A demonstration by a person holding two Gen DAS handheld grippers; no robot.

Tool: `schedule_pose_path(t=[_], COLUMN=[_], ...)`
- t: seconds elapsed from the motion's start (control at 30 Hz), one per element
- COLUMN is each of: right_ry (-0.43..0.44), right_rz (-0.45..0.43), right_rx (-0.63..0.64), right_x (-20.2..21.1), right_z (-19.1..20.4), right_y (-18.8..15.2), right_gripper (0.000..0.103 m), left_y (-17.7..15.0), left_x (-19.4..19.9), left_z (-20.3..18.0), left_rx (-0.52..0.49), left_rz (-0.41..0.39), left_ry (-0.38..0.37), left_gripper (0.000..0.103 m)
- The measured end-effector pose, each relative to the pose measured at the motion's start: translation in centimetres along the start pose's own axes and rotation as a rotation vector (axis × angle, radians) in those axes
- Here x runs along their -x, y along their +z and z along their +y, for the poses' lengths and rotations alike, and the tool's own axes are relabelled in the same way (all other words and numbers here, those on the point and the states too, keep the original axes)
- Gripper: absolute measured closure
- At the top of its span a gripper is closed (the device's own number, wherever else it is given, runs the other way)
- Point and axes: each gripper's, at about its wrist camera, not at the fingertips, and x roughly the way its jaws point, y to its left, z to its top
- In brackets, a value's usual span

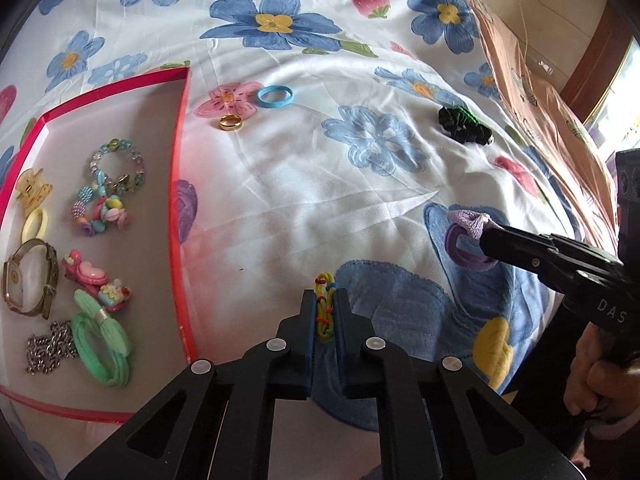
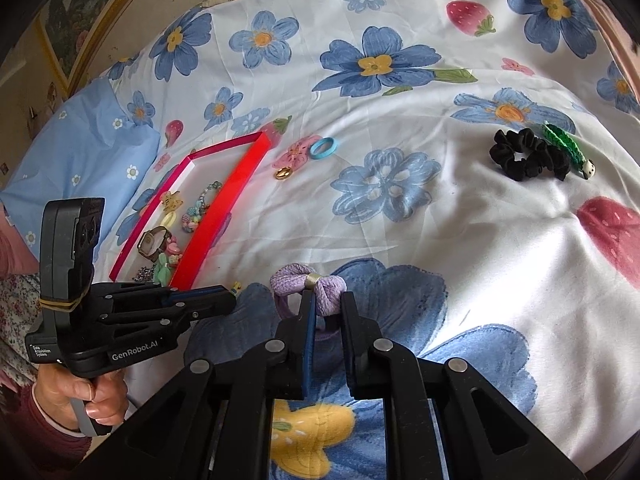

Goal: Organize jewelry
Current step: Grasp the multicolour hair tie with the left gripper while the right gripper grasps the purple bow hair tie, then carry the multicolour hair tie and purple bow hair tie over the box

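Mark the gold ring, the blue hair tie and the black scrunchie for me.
gold ring (image 1: 231, 122): left wrist view, on the front of its band.
blue hair tie (image 1: 264, 100): left wrist view, on the left side of the loop.
black scrunchie (image 2: 505, 151): right wrist view, on its ruffled left side.

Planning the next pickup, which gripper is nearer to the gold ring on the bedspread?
Left. The left gripper sits nearer the gold ring, beside the red tray. The right gripper is farther off, at the purple hair tie.

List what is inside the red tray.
In the red tray: a watch, chain, green hair tie, pink clips, bead bracelets, yellow claw clip and yellow ring. Nothing shows beneath them.
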Motion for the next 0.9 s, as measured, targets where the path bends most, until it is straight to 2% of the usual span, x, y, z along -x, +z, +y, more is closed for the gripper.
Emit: schedule_pose_path(t=[0.43,0.9], right_ry=[0.024,0.080], right_rz=[-0.018,-0.003], right_rx=[0.034,0.108], right_x=[0.5,-0.6], right_z=[2.1,6.0], right_y=[0.6,1.2], right_gripper=[0.092,0.091], left_y=[-1.1,-2.6], left_x=[4.9,9.0], left_z=[1.2,4.4], left_rx=[0.042,0.136], left_rz=[-0.076,-0.135], left_ry=[-0.013,0.020], left_gripper=[0.096,0.096])
